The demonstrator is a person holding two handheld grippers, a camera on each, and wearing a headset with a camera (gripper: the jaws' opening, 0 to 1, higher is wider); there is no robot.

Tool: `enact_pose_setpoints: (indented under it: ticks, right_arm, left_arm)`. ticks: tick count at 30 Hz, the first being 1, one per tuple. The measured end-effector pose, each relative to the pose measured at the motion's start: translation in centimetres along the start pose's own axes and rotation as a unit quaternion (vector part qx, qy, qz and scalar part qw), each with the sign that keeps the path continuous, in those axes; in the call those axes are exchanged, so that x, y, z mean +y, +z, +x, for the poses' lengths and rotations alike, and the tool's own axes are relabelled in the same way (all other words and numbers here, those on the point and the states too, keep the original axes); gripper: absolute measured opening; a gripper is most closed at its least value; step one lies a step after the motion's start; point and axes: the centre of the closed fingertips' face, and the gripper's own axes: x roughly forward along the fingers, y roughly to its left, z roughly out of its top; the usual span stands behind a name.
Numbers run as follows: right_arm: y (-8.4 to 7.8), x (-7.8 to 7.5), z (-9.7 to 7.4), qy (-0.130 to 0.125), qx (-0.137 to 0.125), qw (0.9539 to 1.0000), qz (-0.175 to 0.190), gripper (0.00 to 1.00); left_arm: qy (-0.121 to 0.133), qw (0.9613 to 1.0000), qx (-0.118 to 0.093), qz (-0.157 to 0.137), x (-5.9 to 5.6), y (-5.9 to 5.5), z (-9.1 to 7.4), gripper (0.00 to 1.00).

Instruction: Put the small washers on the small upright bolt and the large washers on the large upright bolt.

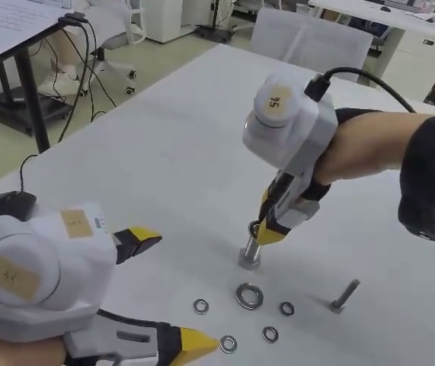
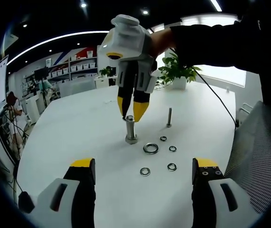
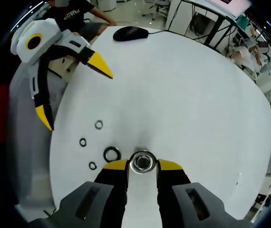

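Note:
The large upright bolt (image 1: 249, 255) stands on the white table (image 1: 164, 152). My right gripper (image 1: 265, 231) hangs just above the bolt, shut on a large washer (image 3: 142, 161) at the bolt's top (image 2: 131, 130). Another large washer (image 1: 249, 296) lies flat in front of the bolt, with several small washers (image 1: 200, 306) scattered around it. To the right stands the small upright bolt (image 1: 344, 296). My left gripper (image 1: 175, 293) is open and holds nothing, low at the near left, its yellow fingertips (image 2: 83, 164) wide apart short of the washers (image 2: 144, 171).
A black computer mouse (image 1: 4, 202) with its cable lies at the table's left edge. A grey chair (image 1: 308, 38) stands beyond the far edge. The table's left edge drops to the floor beside a dark desk (image 1: 19, 46). A potted plant (image 2: 178, 73) sits far off.

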Motion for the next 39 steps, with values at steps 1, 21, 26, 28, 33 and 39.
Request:
enact_pose_setpoints:
  ticks: [1,21,26,28,33,39]
  right_arm:
    - [0.0,0.0,0.1,0.001,0.001,1.0,0.0,0.23]
    - [-0.8,-0.3,3.7,0.011,0.024,0.9996,-0.001,0.23]
    - [-1.1,-0.3,4.2,0.011,0.027,0.9996,0.002,0.23]
    - [-1.2,-0.3,4.5,0.01,0.028,0.9996,0.002,0.23]
    - [-1.5,-0.3,4.9,0.007,0.031,0.9995,0.001,0.24]
    - [-1.4,-0.2,4.7,0.008,0.027,0.9996,0.002,0.24]
  left_arm:
    - [0.0,1.0,0.0,0.0,0.0,0.0,0.0,0.84]
    - [0.0,1.0,0.004,-0.003,0.0,-0.2,0.3,0.83]
    - [-0.001,1.0,0.004,-0.003,0.0,-0.3,0.3,0.82]
    - [-0.002,1.0,0.005,-0.002,0.0,-0.3,0.4,0.82]
    - [-0.003,1.0,0.006,-0.003,-0.1,-0.3,0.4,0.82]
    - [-0.005,1.0,0.008,-0.002,-0.2,-0.4,0.4,0.82]
